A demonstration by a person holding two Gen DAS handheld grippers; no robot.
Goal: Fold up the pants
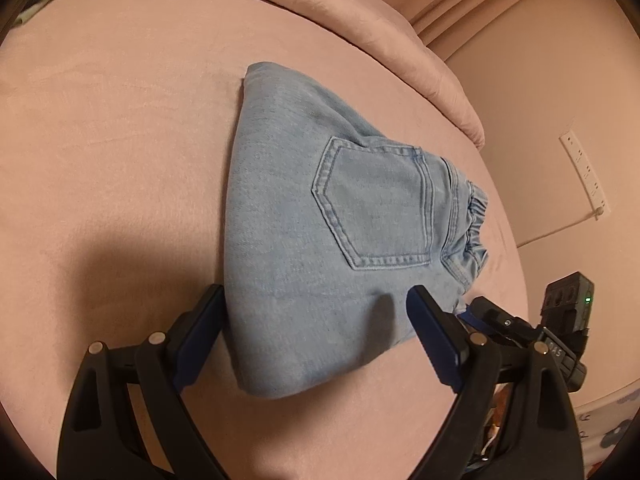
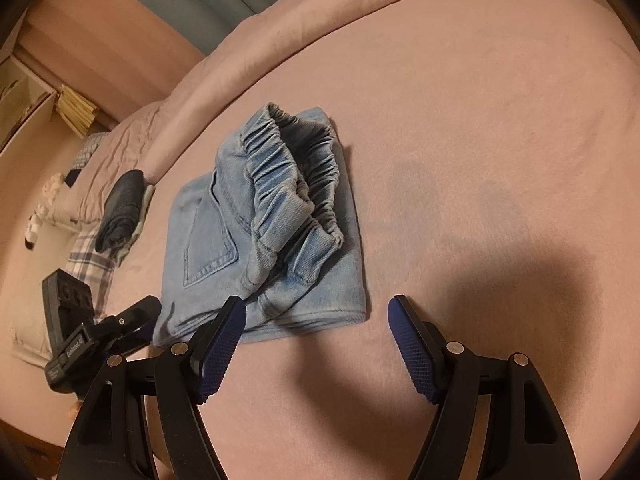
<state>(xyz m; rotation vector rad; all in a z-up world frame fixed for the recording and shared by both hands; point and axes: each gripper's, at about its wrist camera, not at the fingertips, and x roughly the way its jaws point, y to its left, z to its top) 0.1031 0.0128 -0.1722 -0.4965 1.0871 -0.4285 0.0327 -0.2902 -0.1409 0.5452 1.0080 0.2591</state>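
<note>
Basically done: the pants (image 2: 260, 236) sit as a compact light-blue denim bundle on the pink bed (image 2: 480, 140), folded several layers deep, with the elastic waistband (image 2: 296, 184) bunched on top and a back pocket (image 1: 376, 204) facing up.

Left tool (image 1: 316, 320): jaws apart, straddling the near end of the bundle. One finger sits just beside the bundle's outer edge, the other over the denim; pads aren't pressing anything as far as the left wrist view shows. Likely reason: it's either just let go or is lined up to square the edge (a judgement, not visible).

Right tool (image 2: 316, 334): jaws apart too, nothing between them but bedsheet. Its left finger is just beside the bundle's near corner, the right finger well clear. It reads as backed off, leaving the fold to lie on its own weight.

Orientation: in the right wrist view the bundle's long axis runs away from the tool, near hem edge toward the camera, waistband toward the far end and slightly raised. In the left wrist view the same axis runs across, waistband pointing right toward the bed's edge, folded end tapering away to the upper left.

The waistband is puffy and not flat, so the top layer could spring open if nudged.

Other folded clothes (image 2: 120, 212) lie near the rolled duvet (image 2: 320, 28), well apart from the pants.
</note>
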